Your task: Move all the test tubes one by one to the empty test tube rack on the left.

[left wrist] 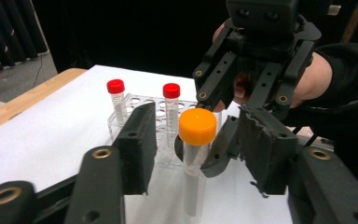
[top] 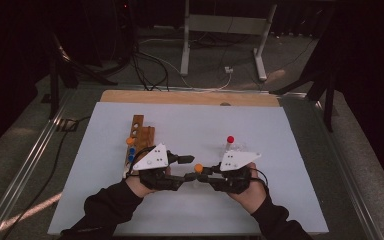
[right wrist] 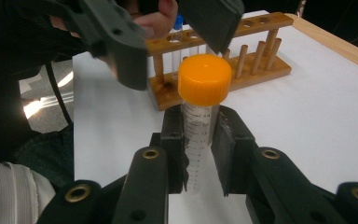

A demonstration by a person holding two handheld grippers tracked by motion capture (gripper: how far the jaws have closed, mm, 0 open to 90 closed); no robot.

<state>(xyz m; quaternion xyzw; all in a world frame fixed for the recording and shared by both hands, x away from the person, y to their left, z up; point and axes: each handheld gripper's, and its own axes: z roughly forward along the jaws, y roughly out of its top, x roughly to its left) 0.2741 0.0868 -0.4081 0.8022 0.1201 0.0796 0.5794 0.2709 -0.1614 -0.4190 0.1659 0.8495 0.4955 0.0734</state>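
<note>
Over the white surface [top: 190, 210], between a wooden rack [top: 139, 137] and a clear rack [left wrist: 142, 105], the right gripper [right wrist: 198, 149] clenched an upright tube [right wrist: 196, 144] while the left gripper's [left wrist: 198, 140] unclenched jaws flanked its orange cap [left wrist: 197, 126].

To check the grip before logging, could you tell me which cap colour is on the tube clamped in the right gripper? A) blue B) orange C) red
B: the right gripper pinches a clear tube with an orange cap.
</note>
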